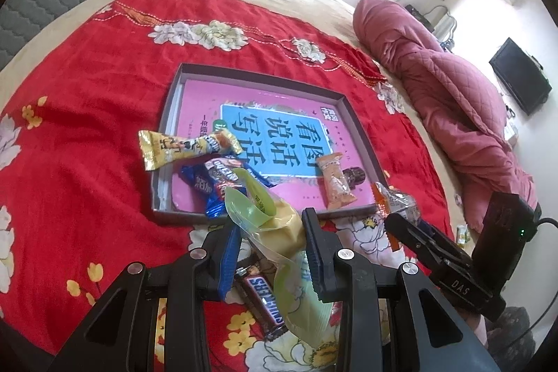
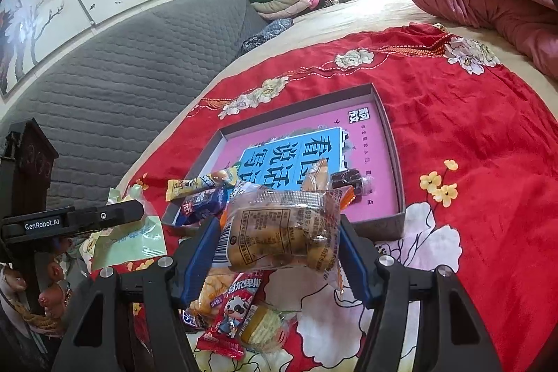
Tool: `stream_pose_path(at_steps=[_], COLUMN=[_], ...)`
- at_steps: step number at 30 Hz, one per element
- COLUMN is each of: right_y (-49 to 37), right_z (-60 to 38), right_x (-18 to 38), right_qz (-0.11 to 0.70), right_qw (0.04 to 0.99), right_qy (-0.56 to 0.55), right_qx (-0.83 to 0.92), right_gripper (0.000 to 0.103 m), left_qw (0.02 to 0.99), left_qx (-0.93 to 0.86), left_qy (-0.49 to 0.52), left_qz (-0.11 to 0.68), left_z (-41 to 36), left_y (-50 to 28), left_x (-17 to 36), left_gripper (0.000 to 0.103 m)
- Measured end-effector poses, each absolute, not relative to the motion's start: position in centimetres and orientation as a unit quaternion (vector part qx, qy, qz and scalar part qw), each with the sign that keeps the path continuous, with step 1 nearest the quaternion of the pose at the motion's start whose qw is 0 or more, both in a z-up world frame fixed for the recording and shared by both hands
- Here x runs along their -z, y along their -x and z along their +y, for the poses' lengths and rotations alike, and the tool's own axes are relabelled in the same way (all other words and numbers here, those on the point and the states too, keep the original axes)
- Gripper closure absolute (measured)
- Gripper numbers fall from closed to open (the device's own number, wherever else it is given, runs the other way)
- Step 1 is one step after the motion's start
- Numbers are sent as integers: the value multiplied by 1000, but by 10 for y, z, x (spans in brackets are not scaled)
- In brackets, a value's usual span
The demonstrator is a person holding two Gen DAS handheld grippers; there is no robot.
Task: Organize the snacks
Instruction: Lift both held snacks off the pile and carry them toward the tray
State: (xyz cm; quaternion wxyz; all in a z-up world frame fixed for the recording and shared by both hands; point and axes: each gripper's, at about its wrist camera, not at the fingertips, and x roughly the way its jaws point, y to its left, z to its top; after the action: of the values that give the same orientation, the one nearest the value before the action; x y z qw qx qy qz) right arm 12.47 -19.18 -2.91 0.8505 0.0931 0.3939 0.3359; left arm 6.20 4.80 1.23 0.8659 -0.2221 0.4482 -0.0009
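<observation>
A shallow grey box (image 1: 362, 142) (image 2: 390, 135) with a pink book cover as its floor lies on the red floral cloth. Inside it are a yellow snack bar (image 1: 181, 147), blue packets (image 1: 212, 187), an orange packet (image 1: 334, 180) and a dark sweet (image 1: 355, 178). My left gripper (image 1: 270, 234) is shut on a pale green and yellow snack bag (image 1: 279, 229), lifted just before the box's near edge. My right gripper (image 2: 279, 232) is shut on a clear-wrapped pastry pack (image 2: 282, 229), also held above the cloth near the box.
A Snickers bar (image 1: 266, 305) lies on the cloth under my left gripper. Several loose snacks, among them a red cow-print packet (image 2: 237, 309), lie below my right gripper. A pink quilt (image 1: 453, 100) is heaped at the right. A grey headboard (image 2: 122, 75) stands behind.
</observation>
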Motion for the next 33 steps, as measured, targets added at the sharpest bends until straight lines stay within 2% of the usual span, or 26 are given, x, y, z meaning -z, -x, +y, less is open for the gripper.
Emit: stream_pose_path(at_steps=[33], right_y=[-144], right_z=[-203], right_x=[17], right_qz=[369], right_qw=[868], right_qy=[-98], right_qx=[-318], right_gripper=[37], left_qw=[877], left_qx=[7], left_qy=[211], left_qz=[432], left_z=[33], left_y=[-101], left_x=[-24], left_gripper=[68])
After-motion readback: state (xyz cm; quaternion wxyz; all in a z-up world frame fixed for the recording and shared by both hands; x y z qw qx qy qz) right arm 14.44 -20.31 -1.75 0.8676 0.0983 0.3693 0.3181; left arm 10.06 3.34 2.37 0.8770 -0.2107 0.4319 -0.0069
